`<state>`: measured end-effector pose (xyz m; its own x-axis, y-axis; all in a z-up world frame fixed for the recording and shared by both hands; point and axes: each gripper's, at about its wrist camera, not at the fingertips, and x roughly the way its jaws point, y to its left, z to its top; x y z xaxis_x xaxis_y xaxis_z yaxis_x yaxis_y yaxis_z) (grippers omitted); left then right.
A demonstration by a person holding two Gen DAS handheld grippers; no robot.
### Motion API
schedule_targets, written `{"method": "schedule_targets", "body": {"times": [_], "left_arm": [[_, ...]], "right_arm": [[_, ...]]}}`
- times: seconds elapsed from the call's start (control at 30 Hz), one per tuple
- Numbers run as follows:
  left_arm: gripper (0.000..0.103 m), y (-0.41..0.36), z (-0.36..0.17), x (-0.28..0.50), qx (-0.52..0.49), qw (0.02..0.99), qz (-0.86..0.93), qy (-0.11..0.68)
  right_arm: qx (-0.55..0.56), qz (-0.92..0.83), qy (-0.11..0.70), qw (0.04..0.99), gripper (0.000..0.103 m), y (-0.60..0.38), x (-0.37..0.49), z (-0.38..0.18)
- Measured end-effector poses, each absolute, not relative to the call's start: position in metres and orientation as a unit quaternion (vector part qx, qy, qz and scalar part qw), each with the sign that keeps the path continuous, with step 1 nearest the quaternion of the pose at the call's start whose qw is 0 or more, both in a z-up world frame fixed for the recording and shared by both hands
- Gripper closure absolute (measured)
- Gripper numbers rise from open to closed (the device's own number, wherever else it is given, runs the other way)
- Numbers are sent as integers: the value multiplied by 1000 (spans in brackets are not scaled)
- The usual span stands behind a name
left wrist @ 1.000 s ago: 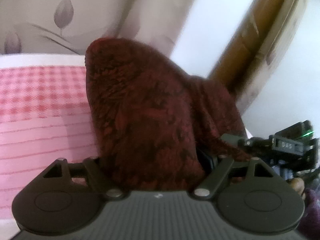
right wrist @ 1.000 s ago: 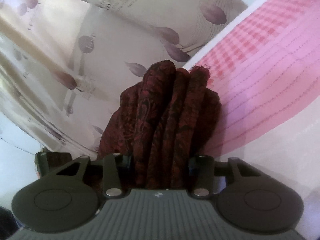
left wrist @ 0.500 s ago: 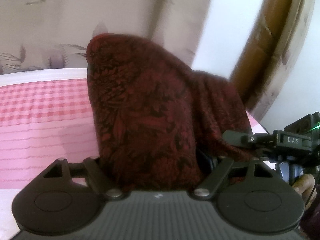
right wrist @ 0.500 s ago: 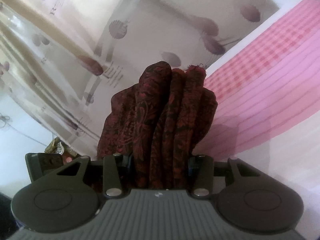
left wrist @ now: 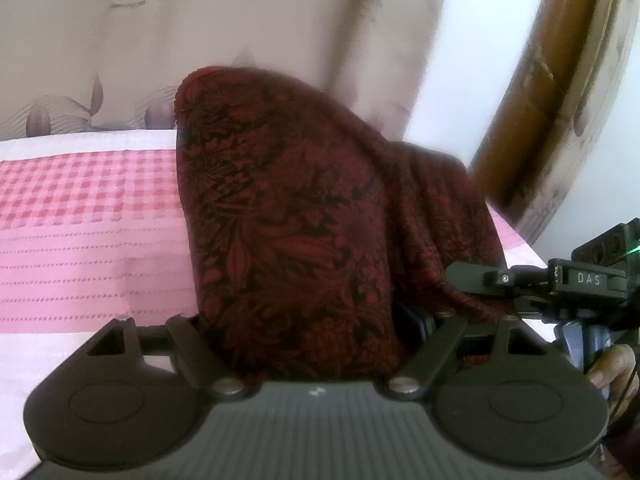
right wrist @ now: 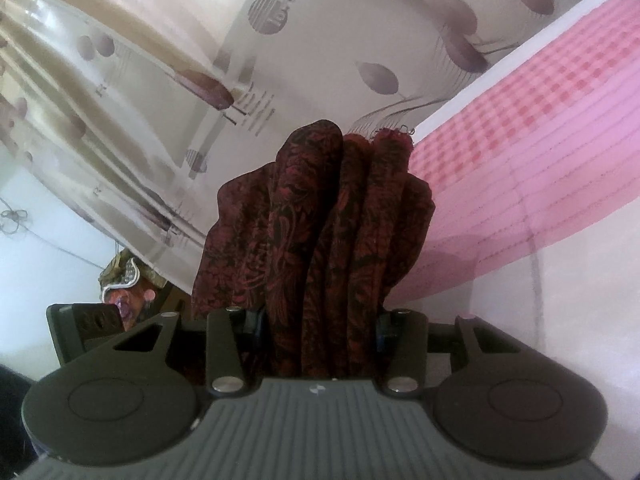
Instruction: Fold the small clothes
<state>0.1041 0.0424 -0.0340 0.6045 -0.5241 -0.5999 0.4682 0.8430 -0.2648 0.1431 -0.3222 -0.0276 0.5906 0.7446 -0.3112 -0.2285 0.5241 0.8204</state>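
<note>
A dark red cloth with a black leaf pattern (left wrist: 288, 220) stands up from between the jaws of my left gripper (left wrist: 296, 248) and hides its fingers; the gripper is shut on it. The cloth sags away to the right toward my right gripper (left wrist: 560, 284), which a hand (left wrist: 612, 364) holds. In the right wrist view the same cloth (right wrist: 332, 220) is bunched into several upright folds, and my right gripper (right wrist: 320, 264) is shut on them. The cloth hangs above the pink checked bed sheet (left wrist: 80, 220).
A beige curtain with leaf prints (left wrist: 200, 40) hangs behind the bed and fills the upper left of the right wrist view (right wrist: 280, 60). A curved brown wooden frame (left wrist: 540, 100) stands at the right. The pink sheet (right wrist: 540, 140) lies to the right of the folds.
Both views have tipped upward: the bed sits lower and more curtain shows. The cloth rose with both grippers, and the grips have not changed.
</note>
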Motion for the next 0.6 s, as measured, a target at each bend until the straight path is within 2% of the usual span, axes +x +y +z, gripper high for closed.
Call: {"method": "schedule_targets", "body": {"times": [0.6], "left_arm": [[22,45,-37,104,-52,892,-278,353]], "right_arm": [[369,302,353,805,55,-293,139,-26]]}}
